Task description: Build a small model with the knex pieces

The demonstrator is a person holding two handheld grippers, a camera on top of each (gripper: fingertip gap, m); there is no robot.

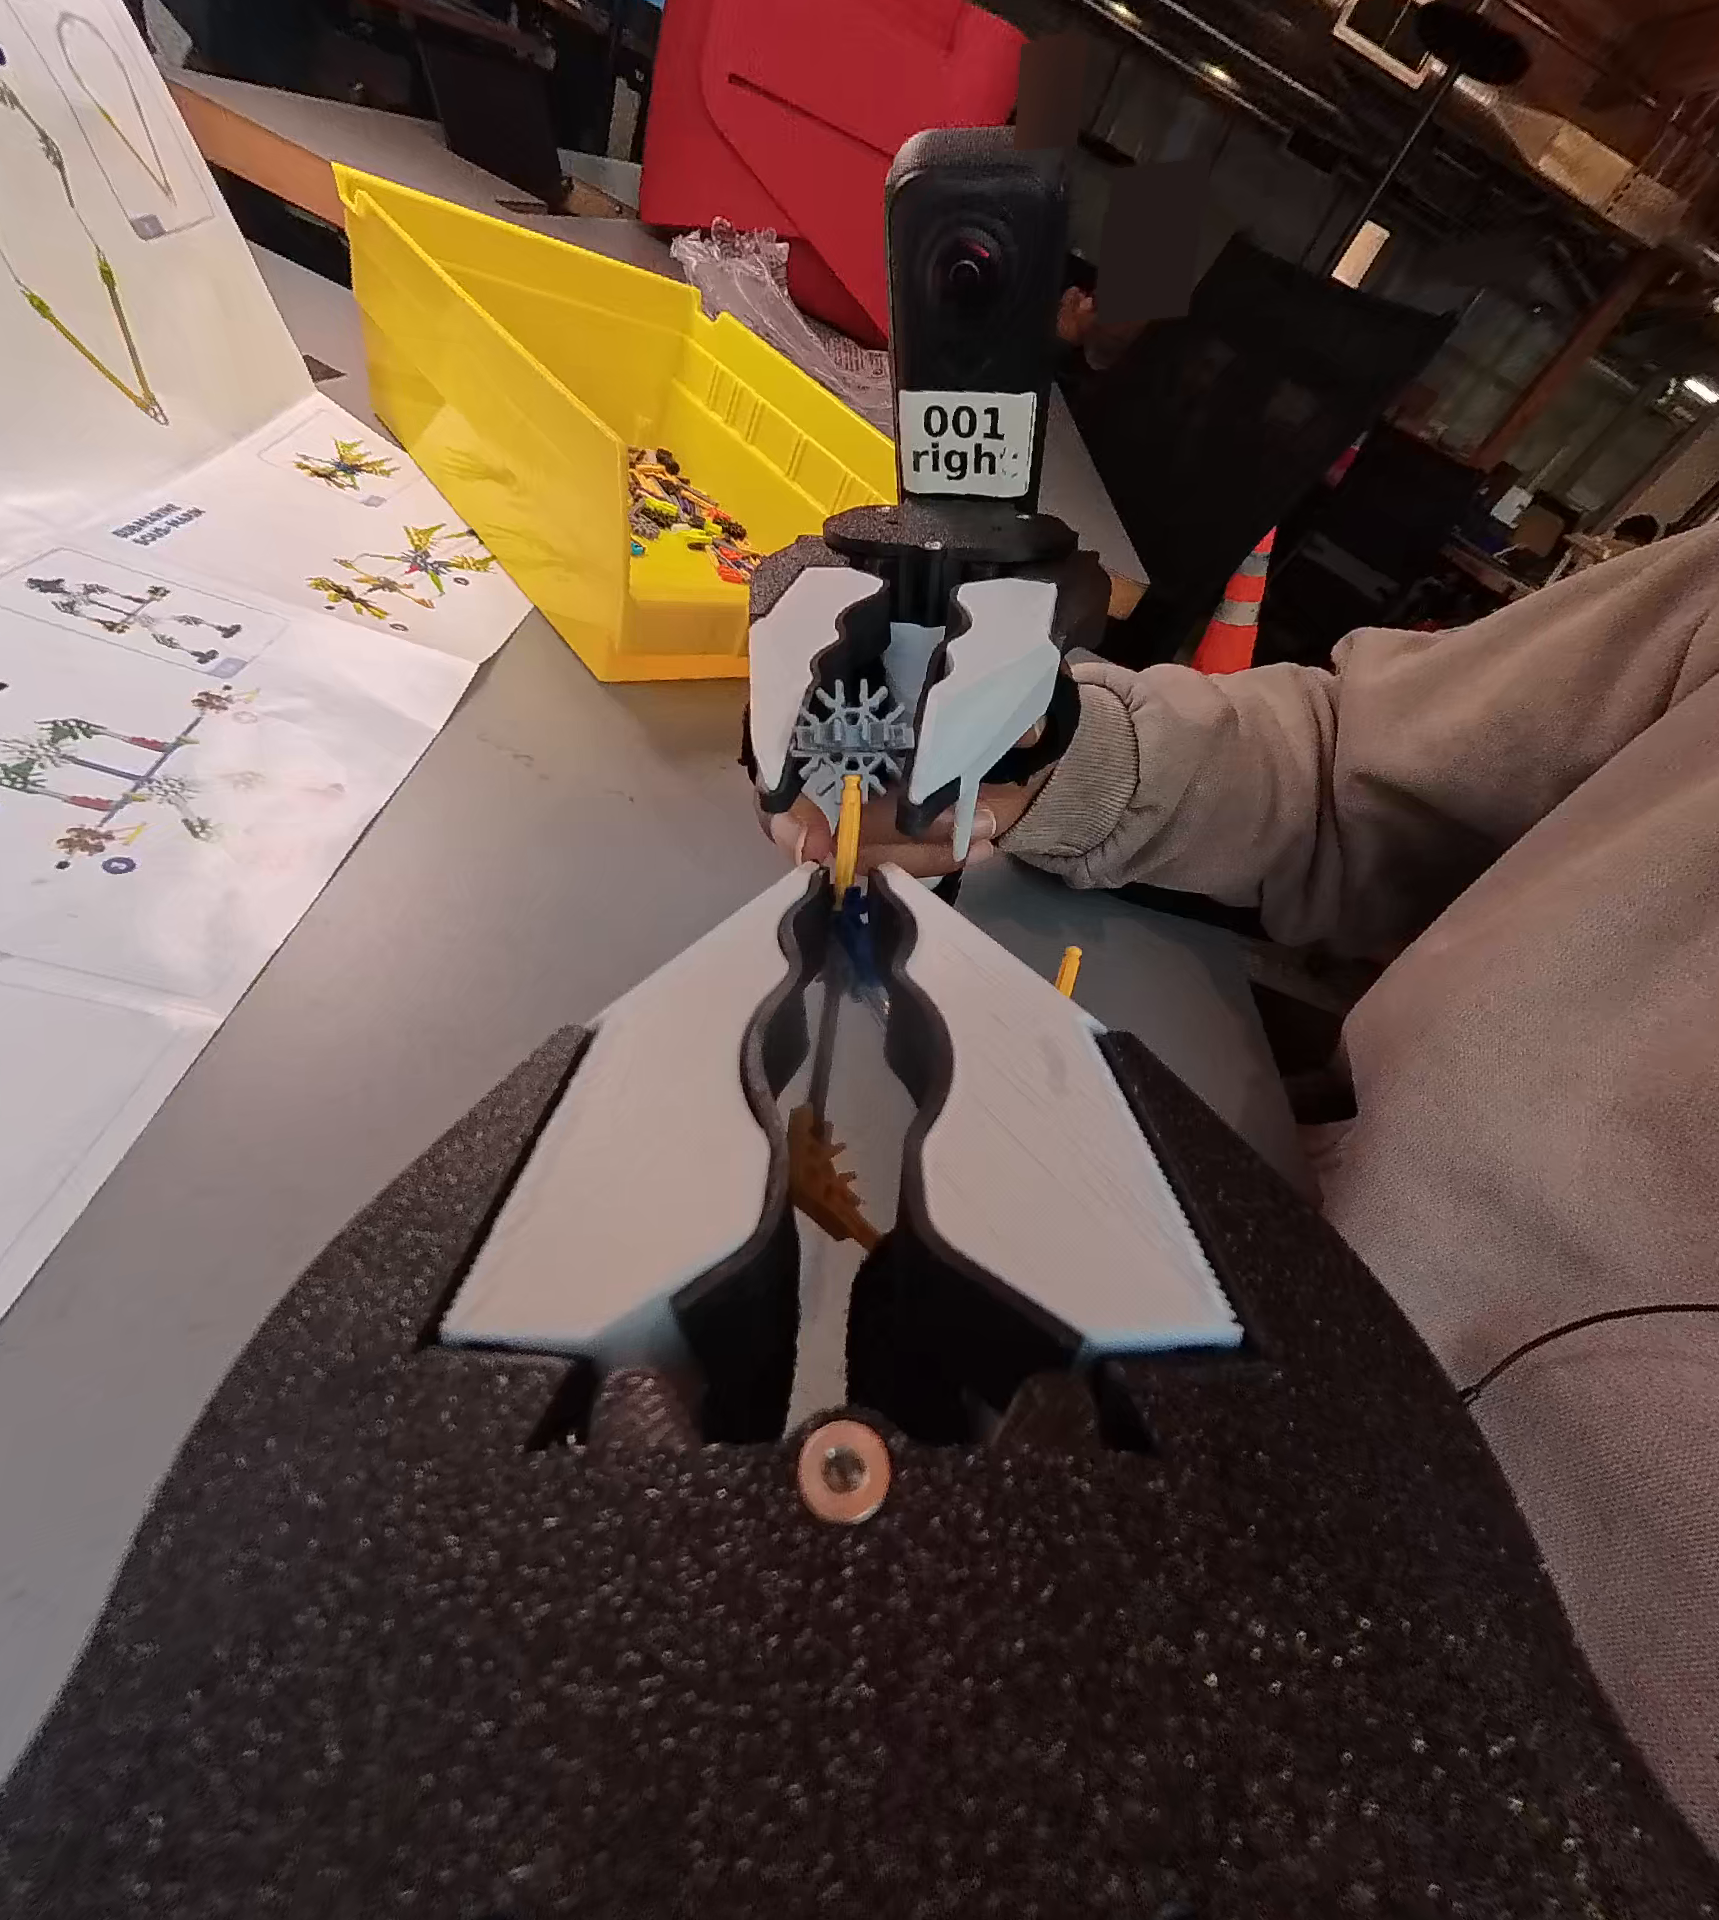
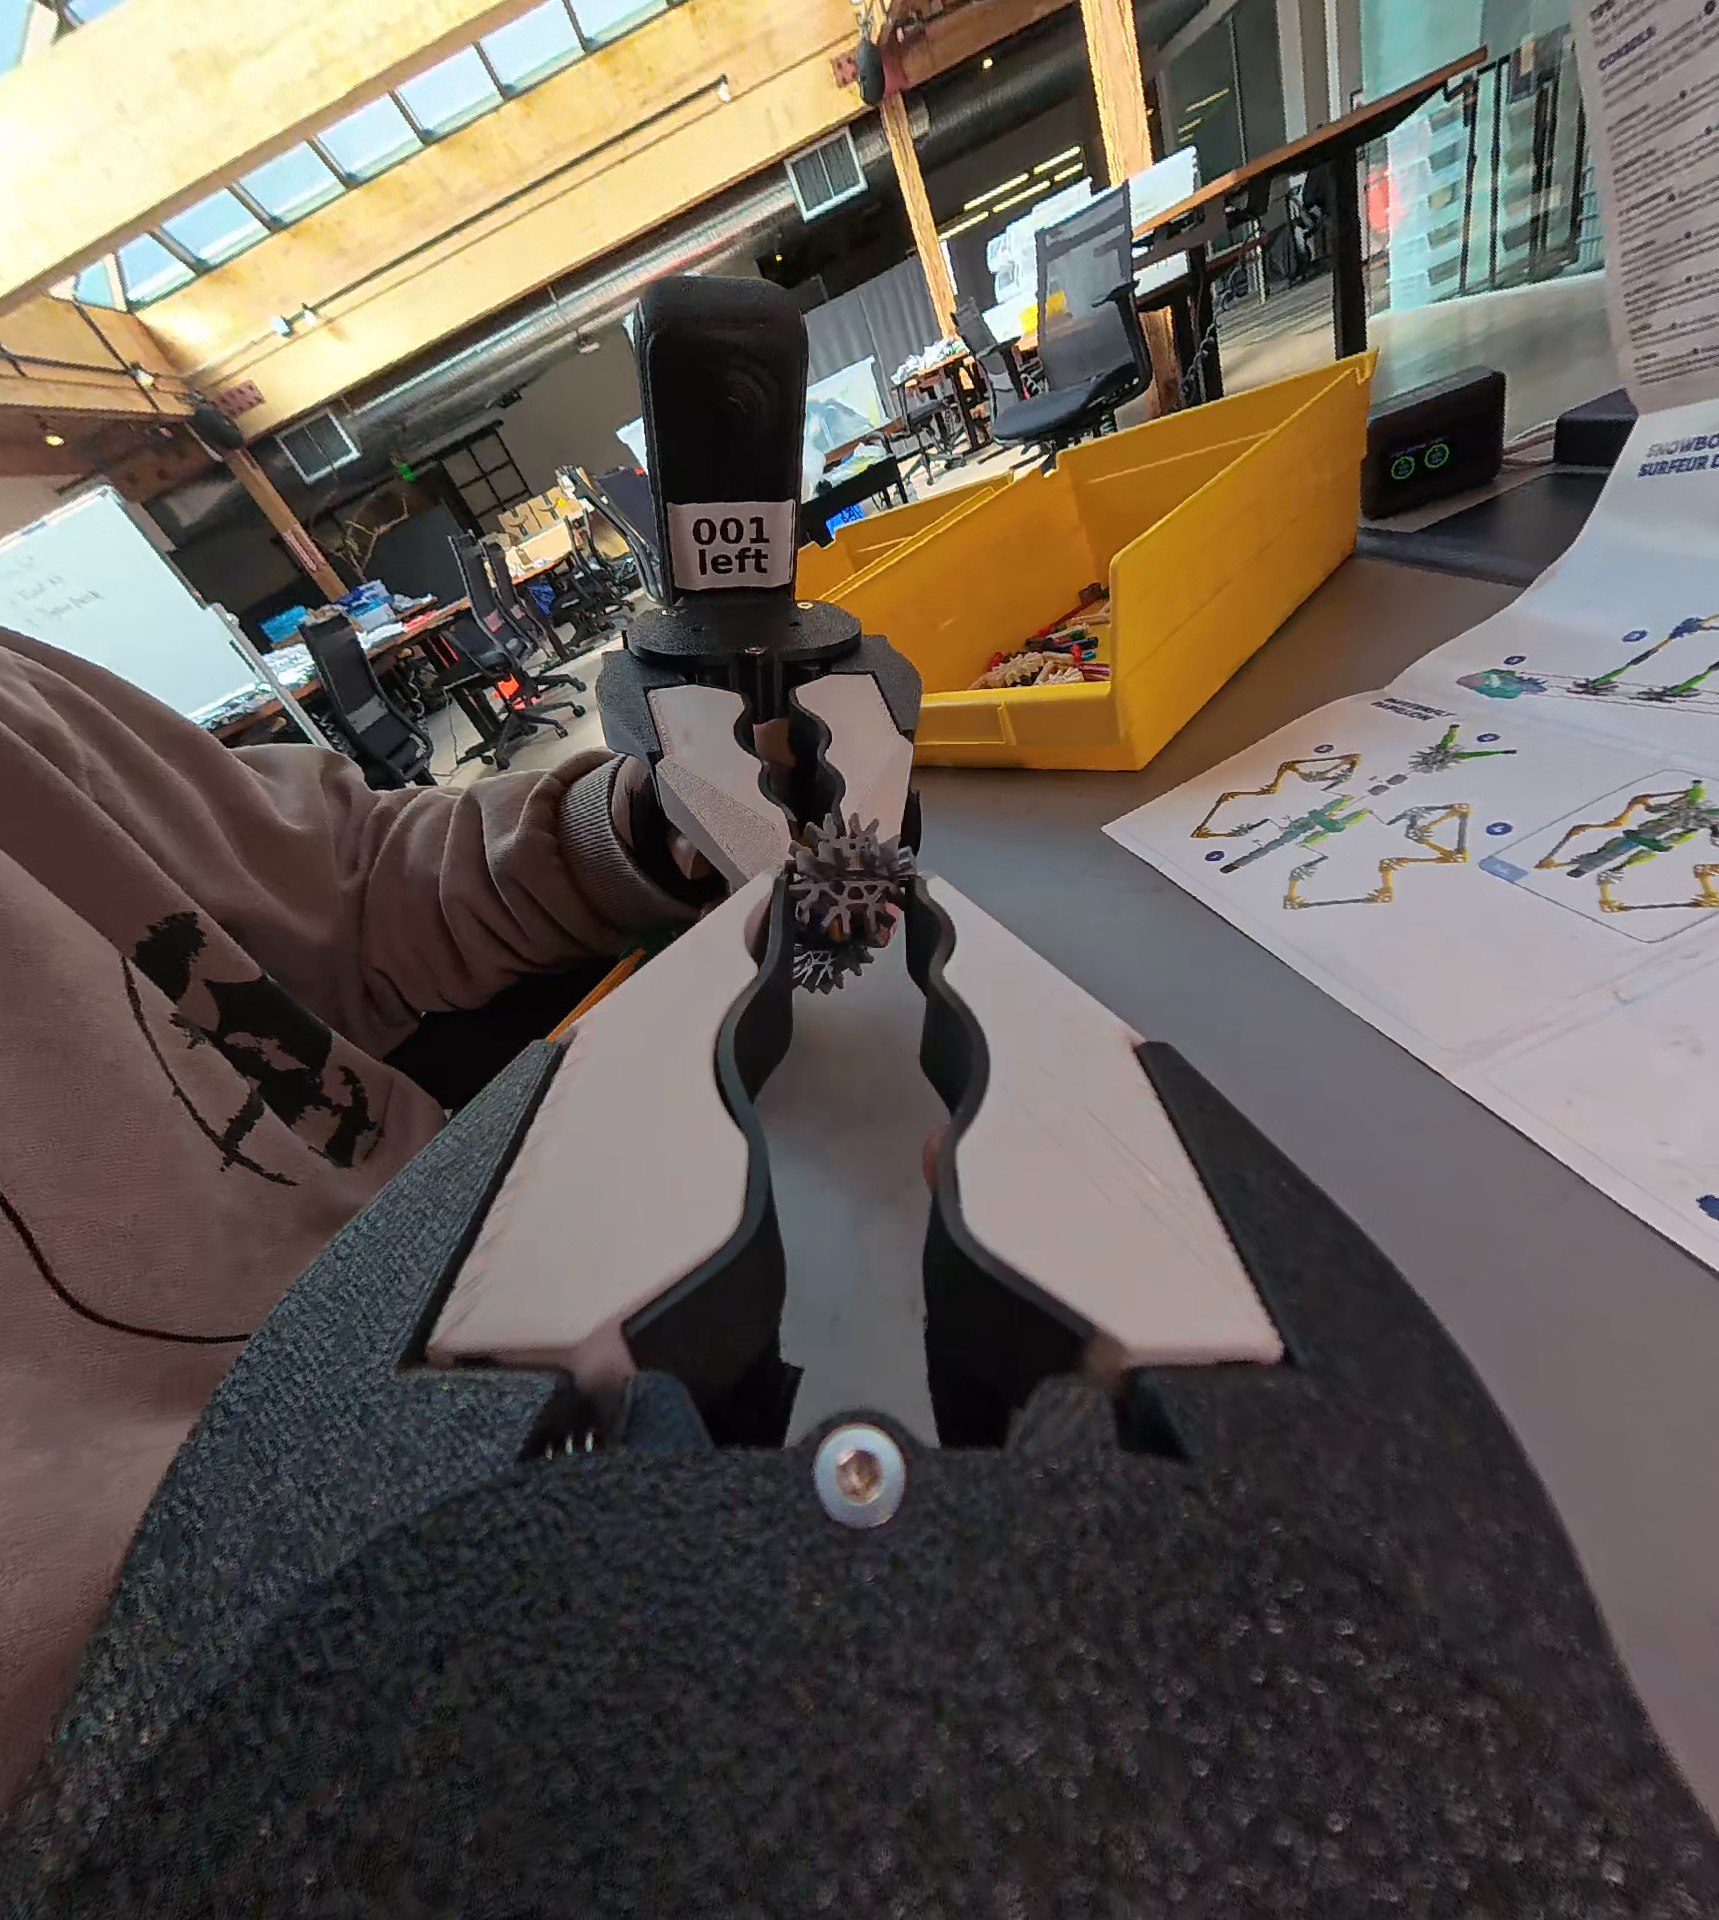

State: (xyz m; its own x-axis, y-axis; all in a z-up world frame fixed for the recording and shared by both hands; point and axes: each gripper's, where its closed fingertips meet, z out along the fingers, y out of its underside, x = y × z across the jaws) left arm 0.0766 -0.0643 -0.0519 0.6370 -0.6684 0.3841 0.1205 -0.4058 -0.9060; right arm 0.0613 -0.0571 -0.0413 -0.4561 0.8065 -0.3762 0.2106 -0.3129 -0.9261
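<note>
over table, grippers (image 1: pixel 847 883) (image 2: pixel 850 904) pinch toy pieces (image 1: pixel 853 743)

I see a white printed label (image 1: pixel 966 442) on the camera post of the right gripper (image 1: pixel 853 810), and a second label (image 2: pixel 731 547) on the left gripper (image 2: pixel 839 862). On the worktop (image 2: pixel 1094 935) to the right, the instruction sheet (image 2: pixel 1561 831) carries printed headings and step numbers. The handwriting on the far-left whiteboard (image 2: pixel 86 613) is too faint for me to read.

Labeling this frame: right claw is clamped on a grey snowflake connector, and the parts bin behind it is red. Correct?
Not quite: the parts bin is yellow, not red, as the right wrist view shows. The right claw is clamped on the grey snowflake connector.
</note>
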